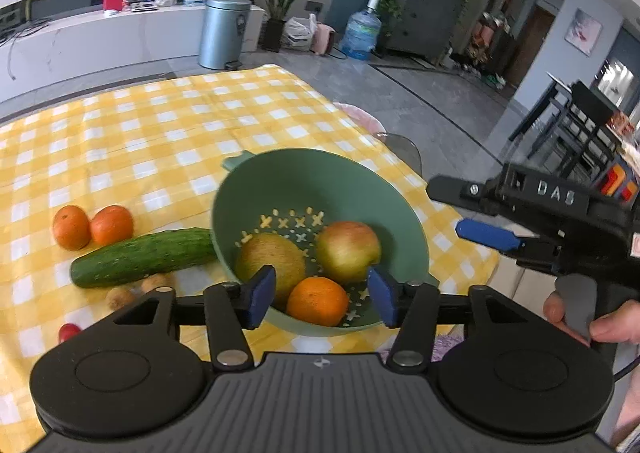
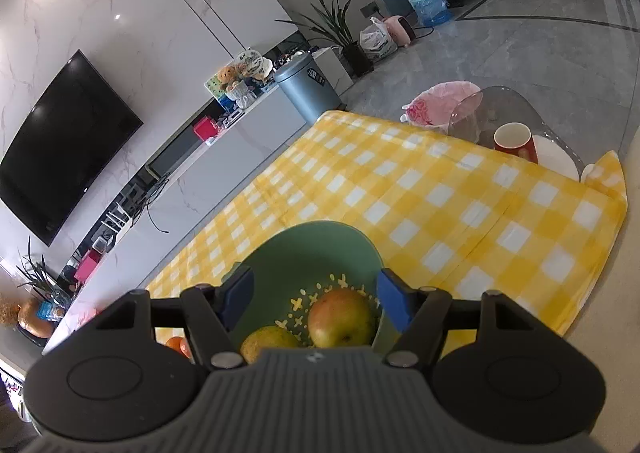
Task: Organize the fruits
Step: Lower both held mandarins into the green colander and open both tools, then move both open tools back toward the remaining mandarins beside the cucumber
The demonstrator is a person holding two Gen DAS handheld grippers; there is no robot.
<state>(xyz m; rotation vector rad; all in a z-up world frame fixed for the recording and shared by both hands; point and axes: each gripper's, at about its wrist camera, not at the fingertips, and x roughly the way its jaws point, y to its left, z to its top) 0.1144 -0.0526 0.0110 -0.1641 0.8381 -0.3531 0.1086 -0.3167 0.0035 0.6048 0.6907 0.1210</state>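
Observation:
A green colander bowl (image 1: 280, 177) sits on the yellow checked tablecloth (image 1: 140, 133). It holds an apple (image 1: 348, 251), a brownish round fruit (image 1: 270, 257) and an orange (image 1: 318, 301). My left gripper (image 1: 322, 297) is open over the bowl's near rim, its blue pads apart from the orange on either side. On the cloth to the left lie two tangerines (image 1: 72, 227) (image 1: 112, 225), a cucumber (image 1: 144, 257), two small brown fruits (image 1: 120, 299) and something red (image 1: 69, 332). My right gripper (image 2: 316, 295) is open and empty above the bowl (image 2: 304, 249), with the apple (image 2: 342, 319) below it.
The right gripper (image 1: 460, 213), held by a hand (image 1: 580, 317), hovers to the right of the bowl. A red cup (image 2: 516, 141) and a white plate (image 2: 554, 157) sit on a clear chair past the table's far right edge. A bin (image 1: 224, 33) stands behind.

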